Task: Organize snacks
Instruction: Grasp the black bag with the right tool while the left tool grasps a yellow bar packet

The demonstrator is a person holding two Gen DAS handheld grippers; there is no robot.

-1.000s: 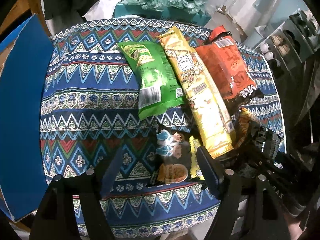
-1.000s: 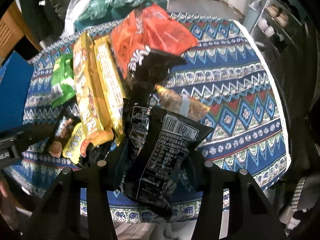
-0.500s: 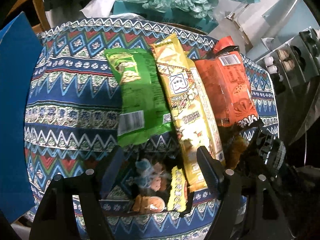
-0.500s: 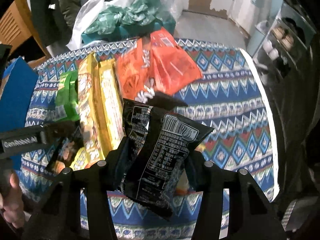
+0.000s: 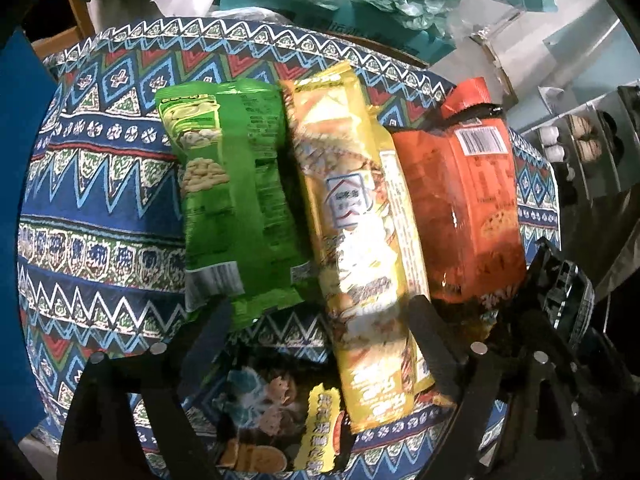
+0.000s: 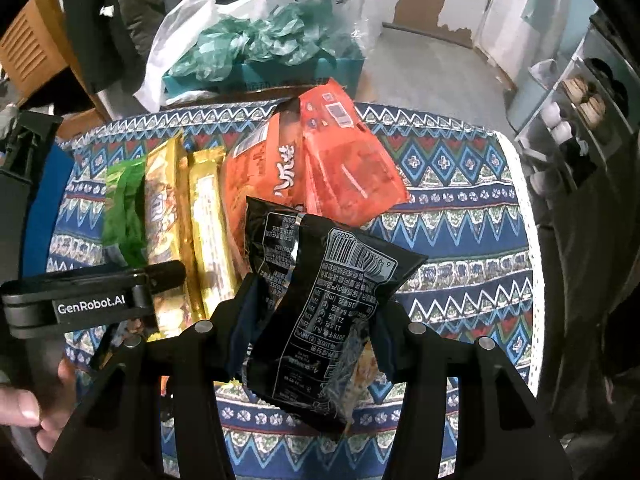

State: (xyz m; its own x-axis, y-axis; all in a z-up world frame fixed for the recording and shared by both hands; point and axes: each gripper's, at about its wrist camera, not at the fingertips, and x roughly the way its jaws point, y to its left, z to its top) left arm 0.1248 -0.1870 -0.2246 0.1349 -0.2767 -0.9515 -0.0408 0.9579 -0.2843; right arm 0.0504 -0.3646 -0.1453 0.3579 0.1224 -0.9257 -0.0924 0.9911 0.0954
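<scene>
On the patterned tablecloth [image 5: 100, 208] lie a green snack bag [image 5: 232, 200], a long yellow pack [image 5: 360, 248] and an orange bag [image 5: 468, 208] side by side. A small dark snack packet [image 5: 260, 420] with a yellow strip lies nearer, below my left gripper [image 5: 320, 328], whose jaws are opening with nothing pressed between them. In the right wrist view my right gripper [image 6: 312, 320] is shut on a black snack bag [image 6: 320, 312], held above the cloth. The left gripper's body [image 6: 92, 304] and a hand [image 6: 36, 404] show at that view's left.
A blue board [image 5: 16, 200] stands at the table's left edge. Behind the table sit a teal box [image 6: 264, 72] stuffed with green paper and a white plastic bag [image 6: 180, 32]. A shelf unit [image 6: 580, 112] is at the right. The cloth's right part [image 6: 460, 216] is bare.
My left gripper has moved over the small dark packet toward the row of bags and its jaws have widened. The right gripper has carried the black bag up and away from the pile.
</scene>
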